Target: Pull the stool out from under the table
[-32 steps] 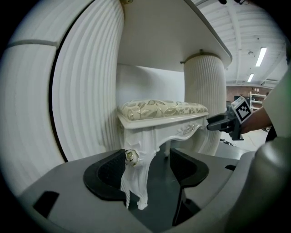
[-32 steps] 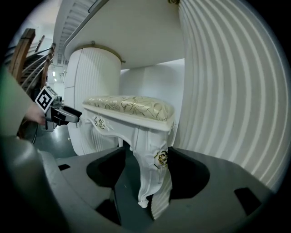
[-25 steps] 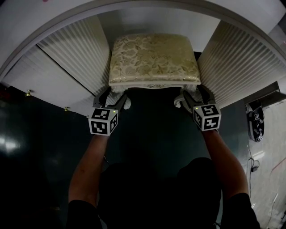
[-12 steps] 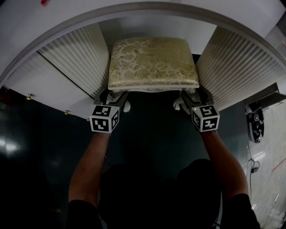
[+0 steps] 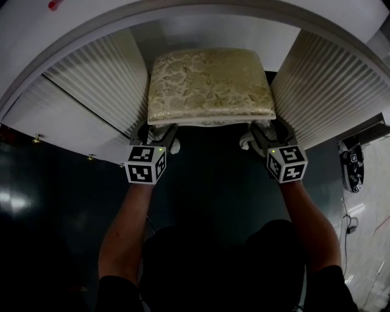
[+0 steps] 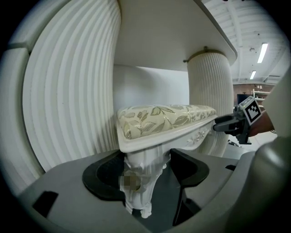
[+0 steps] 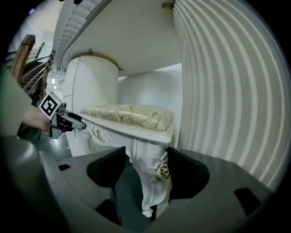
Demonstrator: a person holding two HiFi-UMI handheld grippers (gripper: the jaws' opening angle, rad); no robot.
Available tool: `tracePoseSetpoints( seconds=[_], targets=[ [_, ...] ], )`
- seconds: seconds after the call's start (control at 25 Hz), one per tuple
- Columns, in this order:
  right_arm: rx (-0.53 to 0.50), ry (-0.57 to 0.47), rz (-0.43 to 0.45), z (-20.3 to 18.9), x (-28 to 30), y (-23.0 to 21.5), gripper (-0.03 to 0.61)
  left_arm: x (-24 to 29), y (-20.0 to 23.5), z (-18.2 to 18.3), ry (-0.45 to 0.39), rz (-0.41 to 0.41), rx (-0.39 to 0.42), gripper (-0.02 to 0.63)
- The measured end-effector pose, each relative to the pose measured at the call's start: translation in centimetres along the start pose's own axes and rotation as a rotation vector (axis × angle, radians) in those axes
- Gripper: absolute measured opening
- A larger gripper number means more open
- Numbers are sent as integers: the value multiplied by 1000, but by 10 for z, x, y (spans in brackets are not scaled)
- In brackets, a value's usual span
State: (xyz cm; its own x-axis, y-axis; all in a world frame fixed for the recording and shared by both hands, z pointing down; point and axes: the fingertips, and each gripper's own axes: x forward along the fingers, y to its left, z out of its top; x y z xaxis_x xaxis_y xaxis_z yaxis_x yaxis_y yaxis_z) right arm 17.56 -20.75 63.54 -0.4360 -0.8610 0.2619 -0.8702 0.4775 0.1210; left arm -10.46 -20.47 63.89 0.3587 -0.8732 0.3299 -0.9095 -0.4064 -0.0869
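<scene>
Here, our left gripper [image 5: 159,129] and right gripper [image 5: 262,129] each clamp a near leg of the stool [image 5: 210,82], which lies just beyond them, tucked under the table [image 5: 183,13].

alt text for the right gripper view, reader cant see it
The right gripper grips, between its two dark jaws, a carved white leg of the stool, just below its gold floral cushion. The stool stands under a white table, with a ribbed pedestal at right. At far left the left gripper meets the stool's other corner.
</scene>
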Motion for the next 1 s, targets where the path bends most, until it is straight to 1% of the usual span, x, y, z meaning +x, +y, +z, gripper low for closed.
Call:
tracePoseSetpoints(
  seconds=[0.16,0.36,0.52,0.76,0.88,1.0],
  targets=[
    [41,-10,11,3,1,-2,244,0,-1,1,-6,10,-13,313],
    [41,27,29,3,-1,1,244,-3,0,1,2,10,-30,313],
    [36,70,84,3,-6,3,244,-2,-1,2,32,-12,-27,314],
    [53,140,143,5,-15,9,244,-4,1,4,112,-58,-43,314],
    [84,145,158,8,-15,10,244,-2,3,4,122,-76,-52,314],
    [84,152,190,6,-20,10,244,-4,3,5,116,-84,-55,314]
  ],
)
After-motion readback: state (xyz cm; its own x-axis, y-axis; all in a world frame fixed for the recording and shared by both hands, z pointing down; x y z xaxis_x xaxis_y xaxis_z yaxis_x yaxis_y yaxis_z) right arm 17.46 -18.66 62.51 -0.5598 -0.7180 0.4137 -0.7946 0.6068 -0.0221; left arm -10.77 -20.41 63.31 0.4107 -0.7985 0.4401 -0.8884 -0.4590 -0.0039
